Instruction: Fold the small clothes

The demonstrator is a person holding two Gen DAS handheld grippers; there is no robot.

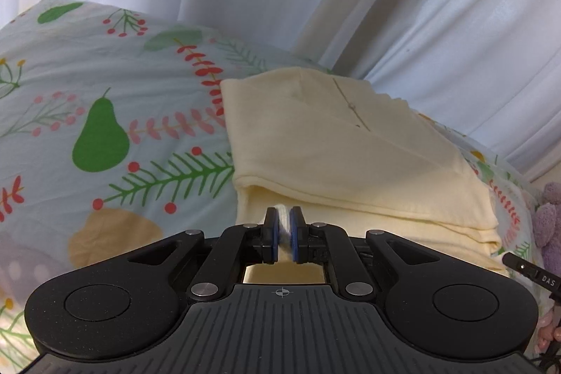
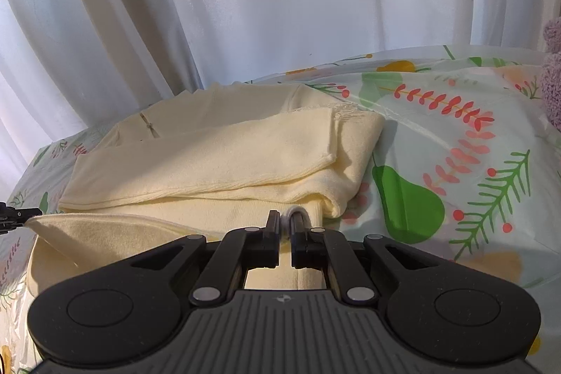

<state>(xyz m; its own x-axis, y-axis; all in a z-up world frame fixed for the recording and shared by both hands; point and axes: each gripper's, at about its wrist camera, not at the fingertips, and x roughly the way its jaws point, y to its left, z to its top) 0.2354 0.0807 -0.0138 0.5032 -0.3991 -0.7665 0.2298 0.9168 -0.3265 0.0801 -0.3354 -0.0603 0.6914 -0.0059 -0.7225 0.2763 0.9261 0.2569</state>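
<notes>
Garment (image 1: 333, 156), pale yellow knit, lies partly folded on a printed cover (image 1: 105, 128) with green pears, red berries and leafy sprigs; whether a tabletop or a bed is under the cover I cannot tell. Several layers are stacked: in the right wrist view a folded-over panel (image 2: 210, 160) sits across the top, with a ribbed edge running along its near side and a frayed bit at its far right corner. Thin dark stitched line (image 1: 350, 106) marks the far layer. Left hand-held gripper (image 1: 284, 226) has its jaws nearly together, pinching a small bunch of the garment's near edge between blue pads (image 1: 271, 230). Right hand-held gripper (image 2: 285, 226) is likewise narrow, clamped on a white-edged fold of the same garment at its near right side. Loose flap of the garment (image 2: 87, 230) spreads to the left in the right wrist view, with the tip of the other tool just beside it at the frame edge. White curtain (image 2: 245, 6) hangs in folds behind. Fuzzy purple item (image 1: 548, 219) sits at the far right.
</notes>
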